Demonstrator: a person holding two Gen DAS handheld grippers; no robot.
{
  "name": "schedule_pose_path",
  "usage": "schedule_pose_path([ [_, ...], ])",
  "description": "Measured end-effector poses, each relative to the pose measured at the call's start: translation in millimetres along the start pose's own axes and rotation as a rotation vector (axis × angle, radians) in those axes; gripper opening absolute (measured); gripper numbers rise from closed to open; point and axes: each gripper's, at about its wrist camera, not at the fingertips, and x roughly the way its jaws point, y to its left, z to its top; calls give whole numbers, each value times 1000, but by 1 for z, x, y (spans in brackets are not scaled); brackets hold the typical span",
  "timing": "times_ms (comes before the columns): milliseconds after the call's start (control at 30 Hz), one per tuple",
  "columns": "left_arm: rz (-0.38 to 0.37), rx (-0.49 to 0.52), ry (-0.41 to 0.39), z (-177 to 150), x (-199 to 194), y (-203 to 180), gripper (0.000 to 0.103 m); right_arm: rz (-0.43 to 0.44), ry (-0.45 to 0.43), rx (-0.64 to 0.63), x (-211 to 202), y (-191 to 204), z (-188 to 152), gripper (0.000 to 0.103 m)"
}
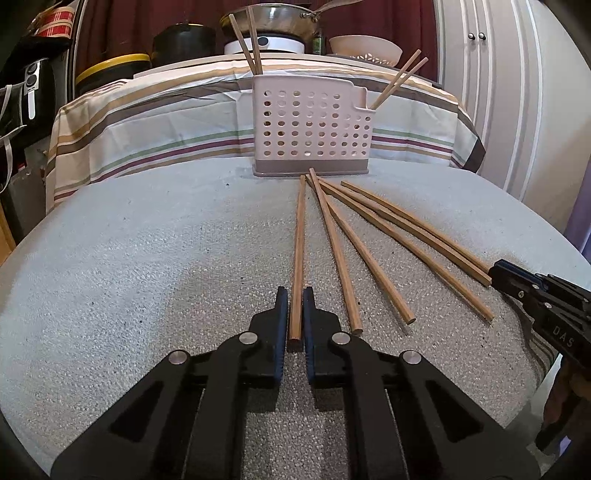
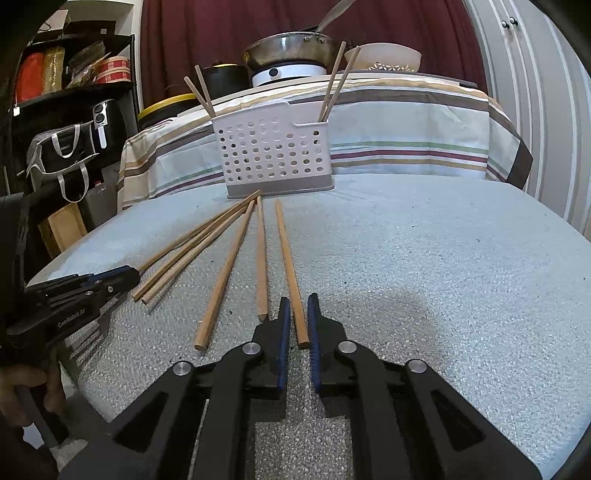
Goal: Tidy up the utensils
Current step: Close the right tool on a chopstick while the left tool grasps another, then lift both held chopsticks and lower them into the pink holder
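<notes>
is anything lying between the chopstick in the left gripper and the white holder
Nothing visible blocks it. The left gripper has its jaws around the near end of the leftmost wooden chopstick, whose length points straight toward the white perforated plastic holder. The other loose chopsticks fan out to its right.

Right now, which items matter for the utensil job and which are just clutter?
Job: loose chopsticks, caddy, stowed chopsticks, left tool, right tool.
Clutter: pan, bowl, striped cloth, bag.
</notes>
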Motion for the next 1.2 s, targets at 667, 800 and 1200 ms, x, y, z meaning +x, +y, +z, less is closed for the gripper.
schedule_pose_path([
  [667, 28, 18, -191, 30, -53, 3, 6, -34, -133, -28, -46, 3, 34, 6],
  [800, 22, 12, -252, 53, -75, 8, 6, -33, -173, -28, -60, 4, 49, 6],
  [1200, -20, 5, -273, 120, -82, 23, 6, 1, -223, -39, -67, 8, 105, 6],
])
